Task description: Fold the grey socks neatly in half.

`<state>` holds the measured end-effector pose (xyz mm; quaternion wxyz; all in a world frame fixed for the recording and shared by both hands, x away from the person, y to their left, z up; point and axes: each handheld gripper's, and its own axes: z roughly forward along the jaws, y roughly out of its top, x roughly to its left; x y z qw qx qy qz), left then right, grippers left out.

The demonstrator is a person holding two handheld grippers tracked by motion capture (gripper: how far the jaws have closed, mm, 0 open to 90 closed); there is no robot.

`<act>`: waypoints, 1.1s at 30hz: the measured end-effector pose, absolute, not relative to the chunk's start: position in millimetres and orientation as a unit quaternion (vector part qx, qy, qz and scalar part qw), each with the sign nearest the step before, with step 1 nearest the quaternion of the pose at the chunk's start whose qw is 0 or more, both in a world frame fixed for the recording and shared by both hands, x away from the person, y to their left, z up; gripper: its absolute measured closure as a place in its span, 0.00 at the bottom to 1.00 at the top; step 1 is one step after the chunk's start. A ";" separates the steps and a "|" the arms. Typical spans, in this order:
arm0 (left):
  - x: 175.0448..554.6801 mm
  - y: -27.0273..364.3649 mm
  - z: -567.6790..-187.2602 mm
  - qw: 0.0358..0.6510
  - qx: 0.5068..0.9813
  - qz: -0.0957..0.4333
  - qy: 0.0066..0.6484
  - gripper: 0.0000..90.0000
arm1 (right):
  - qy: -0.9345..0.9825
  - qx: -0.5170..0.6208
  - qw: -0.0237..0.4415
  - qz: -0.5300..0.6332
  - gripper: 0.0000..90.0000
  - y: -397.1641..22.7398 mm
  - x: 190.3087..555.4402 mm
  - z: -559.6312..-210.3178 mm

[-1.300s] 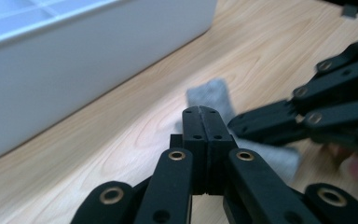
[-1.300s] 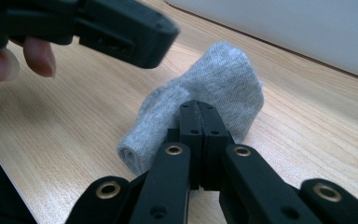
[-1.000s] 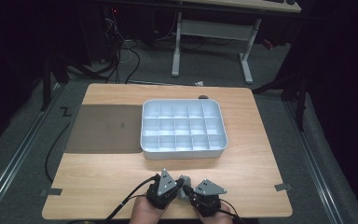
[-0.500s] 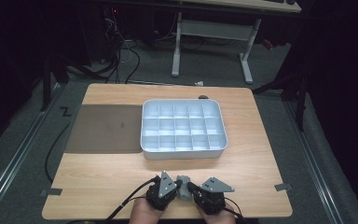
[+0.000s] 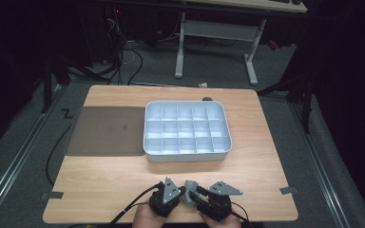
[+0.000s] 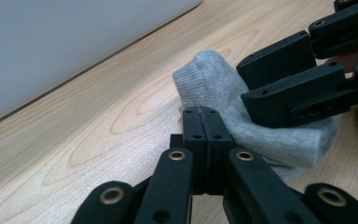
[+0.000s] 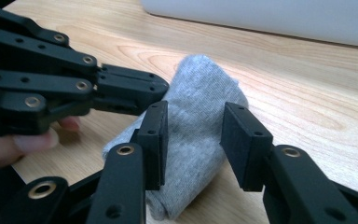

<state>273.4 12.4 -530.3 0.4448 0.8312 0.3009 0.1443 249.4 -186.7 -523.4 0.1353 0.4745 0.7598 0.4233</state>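
Left tongs are pinching the grey sock on the worktop; right tongs are gaping astride it. High view is adding a tray.

1. We find no readable text, label, brand, number or sign in any view.
2. We checked the white plastic compartment tray, the light wooden table and the grey knitted sock: all unmarked.

You see a knitted grey cloth sock on the matt wood-grain table; at twelve o'clock, a smooth plastic tray.
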 end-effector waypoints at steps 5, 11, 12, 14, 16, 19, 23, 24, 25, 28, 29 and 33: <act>275.4 16.3 -519.3 0.466 0.817 0.145 0.307 1.00 | 0.768 0.462 0.152 0.418 0.69 -183.1 248.0 -523.9; 276.7 11.3 -509.1 0.486 0.809 0.142 0.298 1.00 | 0.772 0.454 0.165 0.413 0.69 -180.5 246.3 -524.0; 277.4 7.9 -506.6 0.489 0.810 0.136 0.294 1.00 | 0.774 0.452 0.169 0.411 0.69 -180.1 246.0 -524.0; 278.7 3.9 -504.7 0.491 0.811 0.130 0.289 1.00 | 0.776 0.445 0.179 0.409 0.69 -177.8 244.6 -524.5; 282.0 -0.6 -503.6 0.492 0.814 0.120 0.286 1.00 | 0.778 0.441 0.183 0.408 0.69 -176.0 243.6 -525.0; 288.3 -5.2 -509.1 0.473 0.826 0.119 0.284 1.00 | 0.781 0.434 0.187 0.408 0.69 -174.8 242.5 -525.6; 289.8 -4.2 -518.4 0.464 0.828 0.123 0.289 1.00 | 0.780 0.434 0.188 0.409 0.67 -176.4 242.7 -526.3; 290.2 -3.7 -519.1 0.465 0.827 0.123 0.291 1.00 | 0.780 0.437 0.188 0.406 0.65 -177.4 243.0 -525.8; 290.3 -3.6 -519.6 0.465 0.827 0.123 0.292 1.00 | 0.777 0.443 0.187 0.406 0.64 -178.7 243.1 -525.0; 289.1 -4.4 -520.4 0.464 0.827 0.128 0.291 1.00 | 0.772 0.456 0.186 0.402 0.59 -184.3 241.4 -520.8; 288.7 -4.8 -520.9 0.463 0.827 0.129 0.291 1.00 | 0.770 0.457 0.184 0.405 0.58 -185.7 239.6 -519.3; 287.3 -4.7 -523.8 0.464 0.826 0.131 0.292 1.00 | 0.755 0.469 0.158 0.429 0.53 -183.8 233.4 -510.6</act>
